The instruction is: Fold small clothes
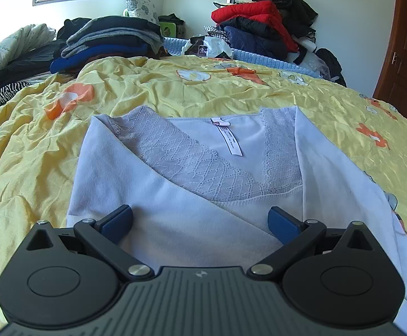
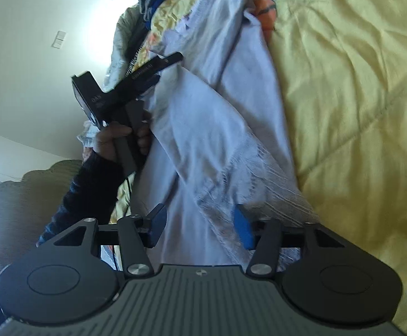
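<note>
Both grippers' jaws gape, unclenched, over the lavender top between them.

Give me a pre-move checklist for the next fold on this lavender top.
1. Pale lavender lace-trimmed top lies on the yellow floral bedspread: ok.
2. Both sides already folded inward over the middle: ok.
3. Left tongs open, nothing pinched between the blue pads: ok.
4. Right tongs open over the lace edge, fabric between the pads but not pressed: ok.
5. White care label tucked away: not ok, it lies exposed at the neckline.
6. Lower hem straight: cannot tell, hidden behind the tongs.
</note>
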Demonstrator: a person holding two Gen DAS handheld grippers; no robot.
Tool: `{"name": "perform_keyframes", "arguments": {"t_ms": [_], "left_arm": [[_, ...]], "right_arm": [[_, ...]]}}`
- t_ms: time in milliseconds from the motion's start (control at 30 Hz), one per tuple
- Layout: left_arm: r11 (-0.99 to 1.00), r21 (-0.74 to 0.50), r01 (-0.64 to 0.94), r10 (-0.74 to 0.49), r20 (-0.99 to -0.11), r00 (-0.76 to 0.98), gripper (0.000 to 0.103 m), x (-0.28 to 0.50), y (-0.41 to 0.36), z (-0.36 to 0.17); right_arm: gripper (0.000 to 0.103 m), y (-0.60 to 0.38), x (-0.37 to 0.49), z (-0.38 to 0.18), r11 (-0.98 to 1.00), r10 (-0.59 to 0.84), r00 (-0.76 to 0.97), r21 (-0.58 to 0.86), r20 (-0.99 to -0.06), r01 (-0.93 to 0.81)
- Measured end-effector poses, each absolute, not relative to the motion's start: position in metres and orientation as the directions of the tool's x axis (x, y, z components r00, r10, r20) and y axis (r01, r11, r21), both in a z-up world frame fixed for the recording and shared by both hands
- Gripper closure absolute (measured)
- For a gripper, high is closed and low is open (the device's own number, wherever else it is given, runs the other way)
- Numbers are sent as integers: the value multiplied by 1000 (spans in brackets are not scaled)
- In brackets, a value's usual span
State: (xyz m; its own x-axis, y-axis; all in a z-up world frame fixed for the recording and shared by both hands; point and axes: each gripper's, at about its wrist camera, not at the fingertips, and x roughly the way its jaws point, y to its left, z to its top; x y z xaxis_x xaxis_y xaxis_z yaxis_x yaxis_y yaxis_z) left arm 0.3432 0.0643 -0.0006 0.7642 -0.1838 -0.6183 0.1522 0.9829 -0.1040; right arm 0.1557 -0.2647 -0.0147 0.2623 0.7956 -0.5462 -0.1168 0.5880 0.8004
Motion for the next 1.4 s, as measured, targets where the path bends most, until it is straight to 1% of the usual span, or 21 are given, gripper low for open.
{"name": "perform_keyframes", "arguments": {"t_ms": [67,200,267,367,400,500,567,600,633,667,733,767,833,867,967,1100,1200,1300,1333,1400], "left_arm": [[983,-105,152,-184,-618,764,0,343,64,-1],[984,-99,151,-180,-618,765,0,343,64,0],[988,-82,134,-156,-612,775,0,339,64,2],[996,-64,67,-92,-574,814,0,310,72,13],[994,-85,65,-102,-558,823,0,295,78,18],[972,-214,96,-195,-508,839,0,241,94,39],[955,-253,156,-261,-460,848,0,205,91,52],[950,-236,207,-295,-448,844,0,192,83,57],[944,-205,259,-326,-442,836,0,180,71,59],[934,-174,312,-357,-445,821,0,172,58,59],[903,-115,414,-417,-466,780,0,164,31,53],[884,-92,458,-443,-476,760,0,163,18,49],[858,-86,507,-474,-513,716,0,169,0,38],[851,-104,515,-482,-543,688,0,175,-6,31],[857,-151,493,-468,-630,620,0,191,-13,8],[862,-100,497,-450,-601,660,0,184,-16,-3],[860,-129,494,-466,-593,657,0,187,-12,-3],[852,-171,495,-494,-578,650,0,187,-5,-3],[851,-178,494,-497,-575,649,0,187,-4,-4],[850,-185,492,-501,-572,650,0,188,-5,-3]], "right_arm": [[49,-266,154,-19,574,807,251,810,-534,-121],[49,-265,152,-19,578,806,243,805,-540,-130],[45,-268,152,-13,585,801,247,801,-546,-125],[44,-279,154,-1,581,798,295,802,-526,-140],[43,-284,155,4,585,792,312,798,-525,-144],[39,-295,170,15,614,761,376,775,-529,-150],[36,-295,192,24,611,754,411,778,-513,-148],[36,-290,206,29,594,765,414,788,-493,-160],[33,-283,223,34,570,785,408,801,-466,-182],[28,-272,241,39,551,801,400,809,-445,-203],[24,-238,281,52,529,830,362,806,-425,-267],[24,-218,302,59,523,841,332,796,-426,-303],[23,-176,344,70,507,860,258,787,-439,-350],[23,-153,365,73,497,868,213,790,-449,-360],[23,-94,415,76,508,857,126,782,-499,-361],[23,-41,458,68,548,826,106,745,-554,-380],[23,-4,475,46,568,805,68,731,-590,-379],[23,23,484,21,623,752,47,685,-658,-379],[20,28,483,18,607,766,63,688,-640,-397],[18,38,488,14,605,769,67,691,-635,-396]]}}
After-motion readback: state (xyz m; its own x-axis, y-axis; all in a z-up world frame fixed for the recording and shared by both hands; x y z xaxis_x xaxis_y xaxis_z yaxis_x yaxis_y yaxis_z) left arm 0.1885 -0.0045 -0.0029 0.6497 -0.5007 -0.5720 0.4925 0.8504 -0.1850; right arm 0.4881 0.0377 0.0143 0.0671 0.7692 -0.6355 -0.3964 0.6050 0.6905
